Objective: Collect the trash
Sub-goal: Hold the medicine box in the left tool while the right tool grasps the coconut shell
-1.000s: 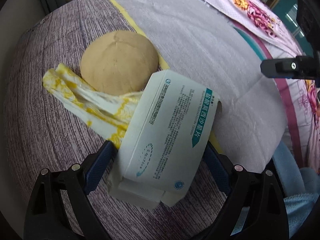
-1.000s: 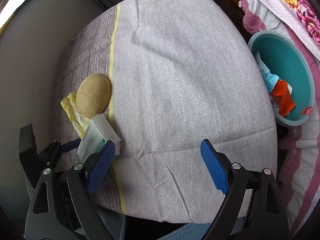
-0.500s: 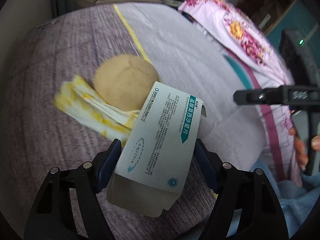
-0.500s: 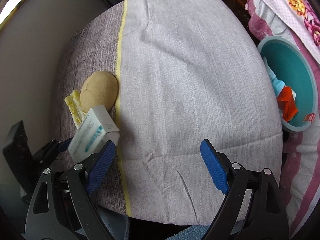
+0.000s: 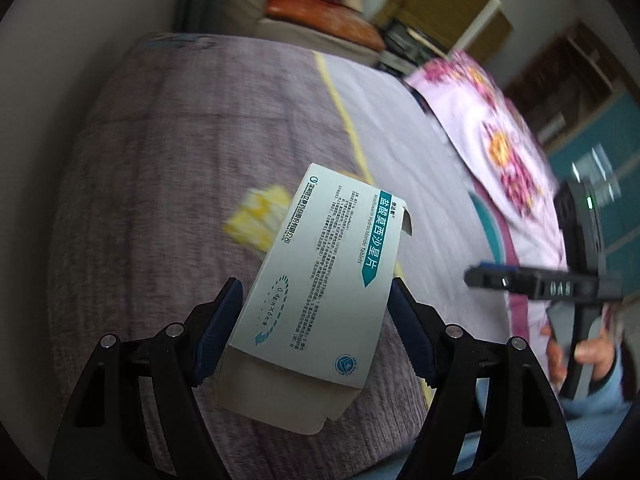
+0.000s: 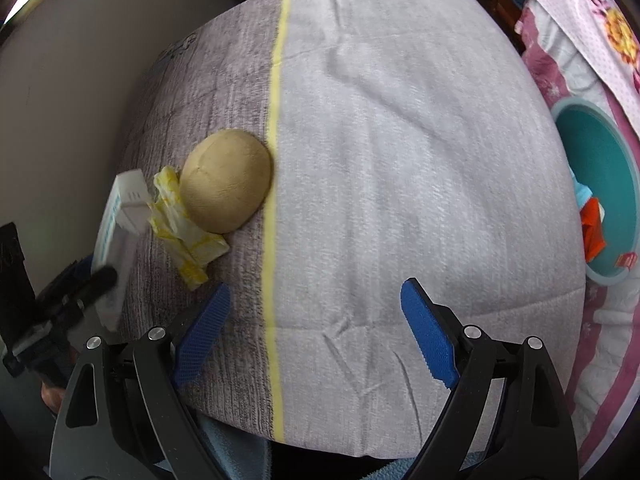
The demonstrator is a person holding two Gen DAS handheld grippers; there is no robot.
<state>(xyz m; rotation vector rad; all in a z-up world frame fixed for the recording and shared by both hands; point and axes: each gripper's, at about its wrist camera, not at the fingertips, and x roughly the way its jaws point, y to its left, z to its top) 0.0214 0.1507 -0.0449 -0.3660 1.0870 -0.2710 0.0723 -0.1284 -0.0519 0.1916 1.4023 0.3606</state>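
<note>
1. Blue-padded fingers of our left gripper clamp the medicine box across its width; we hold it raised above the bed, with its open end flap hanging loose on the near side.
2. Our right gripper is spread wide and holds nothing, hovering over the pale half of the bed.
3. Just past the box, the yellow wrapper lies on the grey-striped fabric, touching the round tan cushion.
4. Off the bed's right side sits the teal bin, already holding some litter.
5. Risk: the box is thin card and may crush or twist out during the carry across to the bin.
6. Risk: a release short of the rim would drop it onto the floral quilt.
</note>
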